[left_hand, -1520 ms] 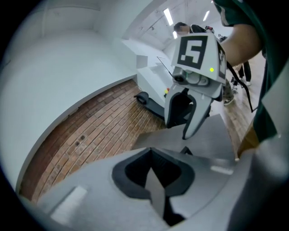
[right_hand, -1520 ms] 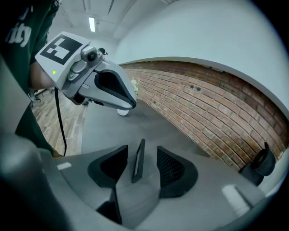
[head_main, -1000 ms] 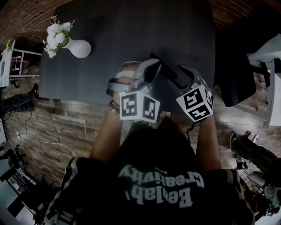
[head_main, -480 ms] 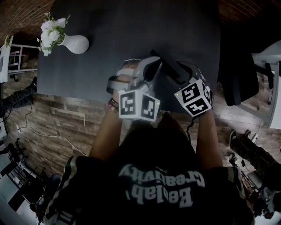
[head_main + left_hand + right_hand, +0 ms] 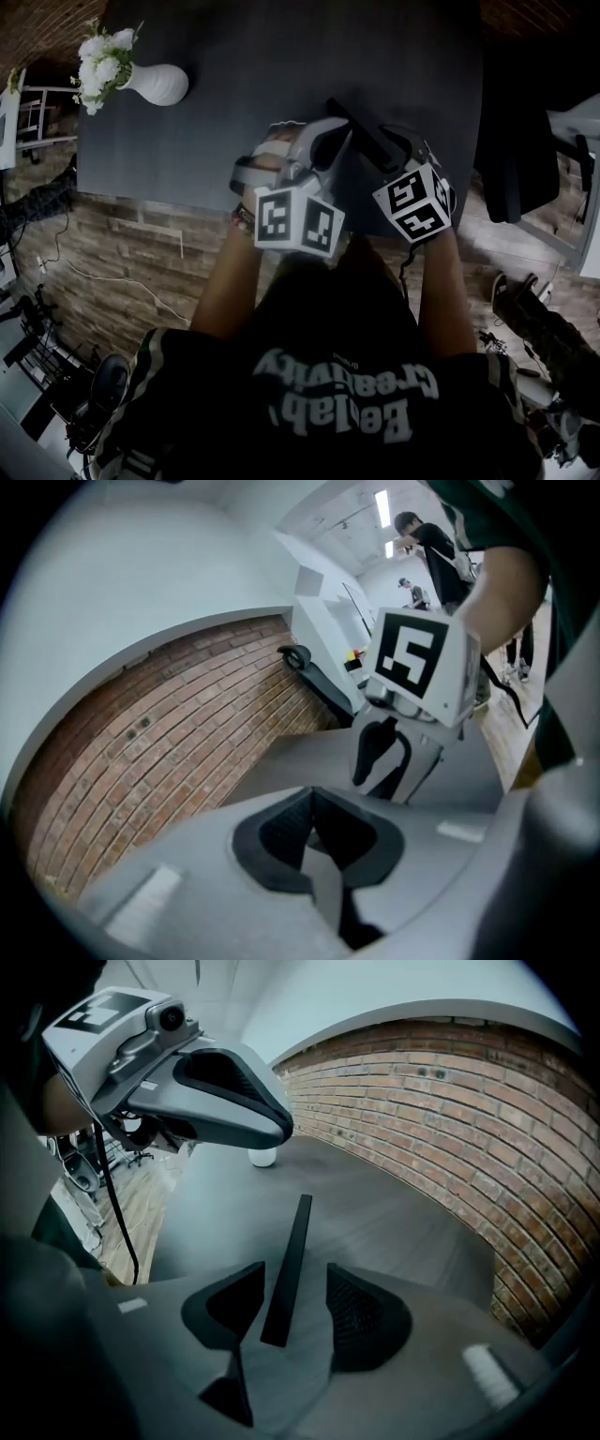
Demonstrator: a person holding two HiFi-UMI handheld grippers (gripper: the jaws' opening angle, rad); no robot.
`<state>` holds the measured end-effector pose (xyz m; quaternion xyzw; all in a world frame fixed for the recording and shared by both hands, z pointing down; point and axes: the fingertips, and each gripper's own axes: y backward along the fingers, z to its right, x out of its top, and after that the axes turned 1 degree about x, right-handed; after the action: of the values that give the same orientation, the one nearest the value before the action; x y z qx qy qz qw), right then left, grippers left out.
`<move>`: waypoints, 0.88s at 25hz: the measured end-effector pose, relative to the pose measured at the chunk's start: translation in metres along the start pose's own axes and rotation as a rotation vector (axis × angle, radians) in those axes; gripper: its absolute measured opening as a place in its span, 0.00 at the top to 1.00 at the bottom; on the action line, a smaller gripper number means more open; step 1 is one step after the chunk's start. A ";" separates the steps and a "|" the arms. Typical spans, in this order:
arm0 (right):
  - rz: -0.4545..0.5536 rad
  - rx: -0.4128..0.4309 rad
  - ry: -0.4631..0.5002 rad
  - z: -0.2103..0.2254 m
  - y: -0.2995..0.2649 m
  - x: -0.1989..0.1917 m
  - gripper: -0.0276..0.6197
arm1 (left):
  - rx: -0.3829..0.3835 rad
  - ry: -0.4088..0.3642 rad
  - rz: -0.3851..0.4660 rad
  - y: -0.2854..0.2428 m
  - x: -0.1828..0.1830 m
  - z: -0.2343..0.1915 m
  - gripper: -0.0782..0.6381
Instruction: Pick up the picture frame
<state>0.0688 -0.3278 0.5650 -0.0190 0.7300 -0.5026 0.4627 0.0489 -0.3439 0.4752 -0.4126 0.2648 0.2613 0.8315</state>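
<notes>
The black picture frame (image 5: 352, 127) stands on edge on the dark table (image 5: 281, 56), close to the near edge. In the right gripper view it is a thin black bar (image 5: 286, 1265) running away between the jaws. My right gripper (image 5: 295, 1307) straddles its near end; the jaws are closing, with a gap still showing on both sides of the frame. In the head view that gripper (image 5: 389, 141) sits just right of the frame. My left gripper (image 5: 337, 141) hovers just left of the frame, and in its own view its jaws (image 5: 314, 832) are shut on nothing.
A white vase (image 5: 159, 84) with white flowers (image 5: 98, 56) lies at the table's far left corner. A black chair (image 5: 516, 159) stands off the table's right side. A brick wall (image 5: 469, 1129) runs behind the table. The person's arms and dark shirt fill the lower head view.
Both grippers have sunk a little toward the table, on either side of the frame. The frame has not moved.
</notes>
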 end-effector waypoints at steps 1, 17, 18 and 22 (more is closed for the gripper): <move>-0.003 0.004 0.000 0.000 -0.002 -0.002 0.63 | -0.002 0.000 -0.004 -0.001 -0.001 0.001 0.89; -0.040 0.033 0.004 -0.006 -0.045 -0.017 0.66 | -0.024 0.031 -0.065 -0.009 -0.039 0.003 0.89; -0.046 0.030 0.012 -0.006 -0.047 -0.017 0.66 | -0.024 0.034 -0.067 -0.009 -0.041 0.002 0.89; -0.058 -0.020 0.064 -0.003 -0.050 -0.014 0.93 | -0.023 0.039 -0.081 -0.007 -0.050 0.002 0.89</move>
<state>0.0530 -0.3430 0.6119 -0.0287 0.7485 -0.5089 0.4243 0.0176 -0.3566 0.5126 -0.4374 0.2609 0.2225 0.8313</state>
